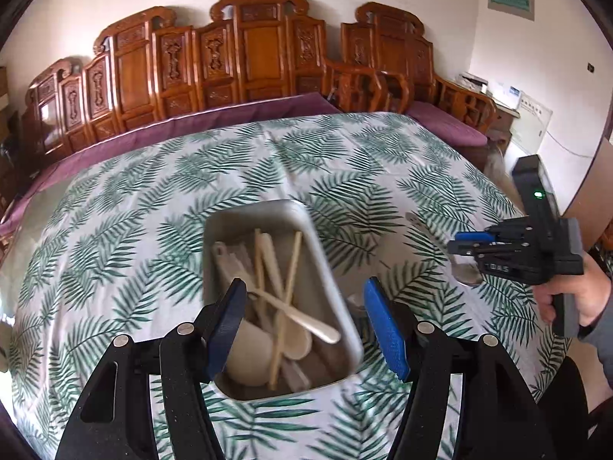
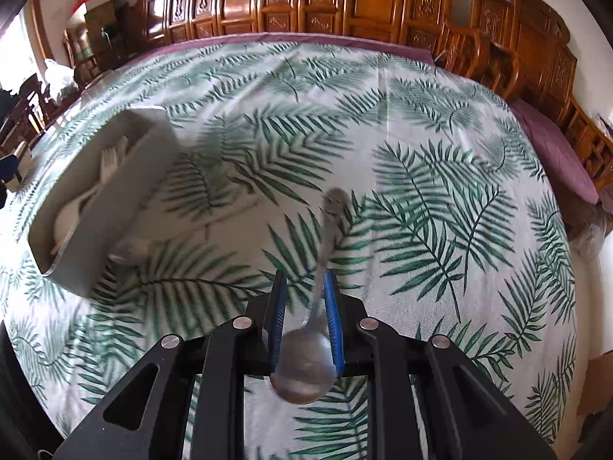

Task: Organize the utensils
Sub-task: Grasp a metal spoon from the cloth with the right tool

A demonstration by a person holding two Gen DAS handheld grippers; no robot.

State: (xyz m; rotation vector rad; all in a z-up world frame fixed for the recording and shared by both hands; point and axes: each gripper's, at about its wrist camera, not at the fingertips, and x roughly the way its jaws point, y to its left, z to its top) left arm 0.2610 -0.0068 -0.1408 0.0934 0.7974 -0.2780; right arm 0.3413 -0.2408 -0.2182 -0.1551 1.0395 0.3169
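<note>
Right gripper (image 2: 304, 306) clenched on metal spoon (image 2: 310, 352), bowl toward camera, handle pointing 12 o'clock: lifted for carrying. Tray (image 2: 126, 199) at 10 o'clock, already holds pale utensils. Left gripper (image 1: 304, 326) released, jaws wide over tray (image 1: 333, 276), likely ready to steady it.

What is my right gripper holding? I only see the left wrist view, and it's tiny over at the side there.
Observer: The right gripper is shut on a metal spoon, bowl toward the camera, handle pointing away over the leaf-print tablecloth.
Operator: Anything in the tray on that side?
Observer: A pale fork lies along the metal tray by its far wall.
Operator: And past the tray, to the left?
Observer: Stacked cardboard boxes stand in the room's far corner.
</note>
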